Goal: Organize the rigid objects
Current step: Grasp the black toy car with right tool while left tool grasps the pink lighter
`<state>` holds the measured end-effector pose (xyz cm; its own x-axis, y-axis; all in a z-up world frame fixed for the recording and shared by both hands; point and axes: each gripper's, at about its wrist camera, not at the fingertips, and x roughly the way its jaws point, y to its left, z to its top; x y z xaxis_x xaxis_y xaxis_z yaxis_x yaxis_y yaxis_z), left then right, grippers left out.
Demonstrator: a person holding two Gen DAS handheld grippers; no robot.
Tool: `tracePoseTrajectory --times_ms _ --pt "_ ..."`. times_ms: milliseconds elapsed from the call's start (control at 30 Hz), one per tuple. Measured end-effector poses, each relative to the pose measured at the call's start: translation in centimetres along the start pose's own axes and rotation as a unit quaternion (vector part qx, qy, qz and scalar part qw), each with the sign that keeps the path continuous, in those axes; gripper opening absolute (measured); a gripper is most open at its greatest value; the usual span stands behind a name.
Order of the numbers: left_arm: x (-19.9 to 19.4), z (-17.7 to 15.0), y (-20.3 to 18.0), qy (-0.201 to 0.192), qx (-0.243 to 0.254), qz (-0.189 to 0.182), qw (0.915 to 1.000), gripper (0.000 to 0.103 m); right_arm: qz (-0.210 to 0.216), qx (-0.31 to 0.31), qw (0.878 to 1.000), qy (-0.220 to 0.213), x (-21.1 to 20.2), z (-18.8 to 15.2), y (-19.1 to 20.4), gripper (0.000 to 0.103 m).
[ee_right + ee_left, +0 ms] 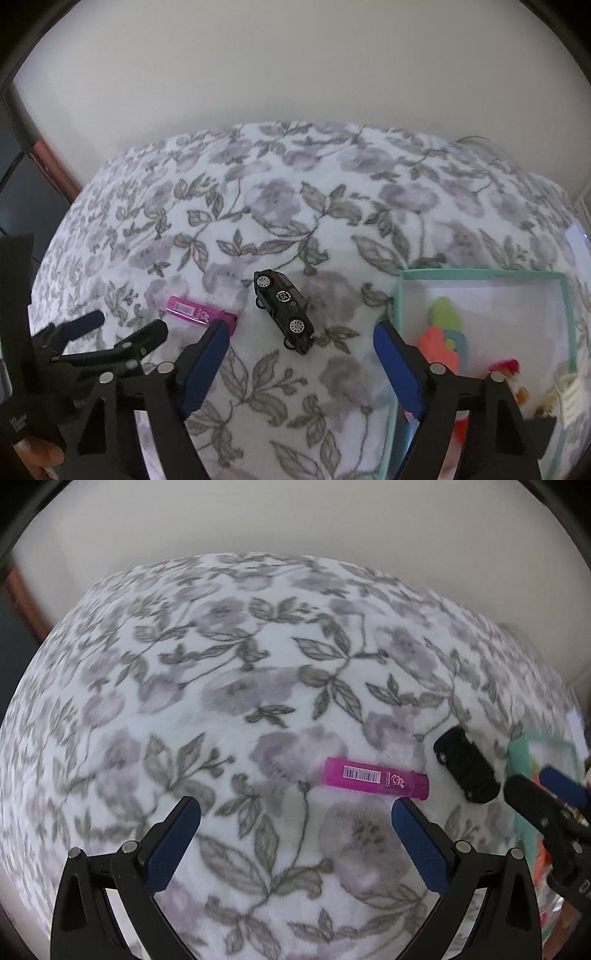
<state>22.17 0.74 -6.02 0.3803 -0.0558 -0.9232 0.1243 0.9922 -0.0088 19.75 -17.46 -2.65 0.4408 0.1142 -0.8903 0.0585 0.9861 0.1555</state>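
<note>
A pink lighter (376,778) lies on the floral blanket (229,686), just ahead of my left gripper's right finger. A black toy car (466,763) lies to its right. My left gripper (295,814) is open and empty above the blanket. In the right wrist view the toy car (283,309) lies just ahead, between the fingers of my right gripper (301,338), which is open and empty. The lighter (201,314) lies left of it, partly behind the left finger. My left gripper (125,325) shows at the left.
A mint-green box (480,275) stands at the right on the blanket (295,206). It holds a green and orange toy (445,328) and other small items. The box edge (517,753) and my right gripper (543,788) show at the right of the left wrist view. A pale wall lies behind.
</note>
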Motion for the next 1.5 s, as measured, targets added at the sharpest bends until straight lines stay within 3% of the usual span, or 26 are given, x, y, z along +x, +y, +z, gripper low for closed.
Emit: tracePoseTrajectory --times_ms 67,233,667,967,1167,1500 --pt "0.5 0.1 0.2 0.003 0.002 -0.006 1.0 0.103 -0.005 -0.01 1.0 0.01 1.1 -0.1 0.2 0.071" --pt "1.5 -0.2 0.5 0.009 0.0 -0.023 0.9997 0.103 0.001 -0.01 1.0 0.021 3.3 0.0 0.2 0.069" --pt "2.6 -0.2 0.3 0.0 -0.004 -0.046 0.9989 0.103 0.014 -0.002 1.0 0.01 5.2 1.0 0.8 0.037" --pt "2.6 0.2 -1.9 -0.011 0.02 -0.064 0.9977 0.103 0.001 0.037 0.999 0.007 4.6 0.5 -1.4 0.035" --pt "3.1 0.8 -3.2 -0.01 0.028 -0.065 0.9975 0.103 0.018 0.069 0.997 0.009 4.3 0.4 -3.6 0.035" --pt "3.9 1.0 -4.8 -0.025 0.049 -0.014 0.9984 0.103 0.016 0.066 0.998 0.008 4.4 0.3 -3.6 0.035"
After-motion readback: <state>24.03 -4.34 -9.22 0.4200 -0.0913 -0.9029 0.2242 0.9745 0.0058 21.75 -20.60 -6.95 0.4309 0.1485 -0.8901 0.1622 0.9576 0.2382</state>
